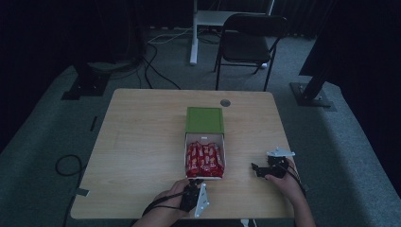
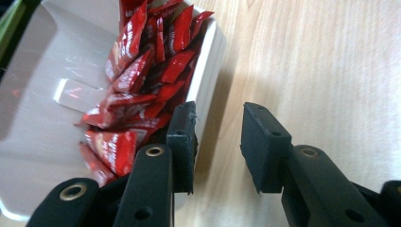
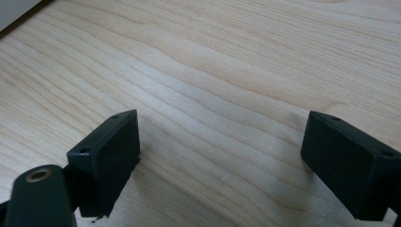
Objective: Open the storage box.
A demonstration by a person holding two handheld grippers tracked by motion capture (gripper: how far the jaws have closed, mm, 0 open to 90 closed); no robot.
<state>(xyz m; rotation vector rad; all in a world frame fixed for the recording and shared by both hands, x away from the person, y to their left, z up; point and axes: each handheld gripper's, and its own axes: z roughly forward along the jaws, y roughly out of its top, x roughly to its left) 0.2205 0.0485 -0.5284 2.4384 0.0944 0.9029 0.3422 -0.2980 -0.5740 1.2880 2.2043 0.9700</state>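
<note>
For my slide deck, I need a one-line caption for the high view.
Left gripper meets white box of red sachets on wooden table.

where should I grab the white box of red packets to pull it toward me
Grip the white box by its near wall, coming from the near table edge. That thin, upright wall fits between two jaws, one inside and one outside. The left hand-held gripper already sits there; the red packets lean close, so go in shallow.
</note>
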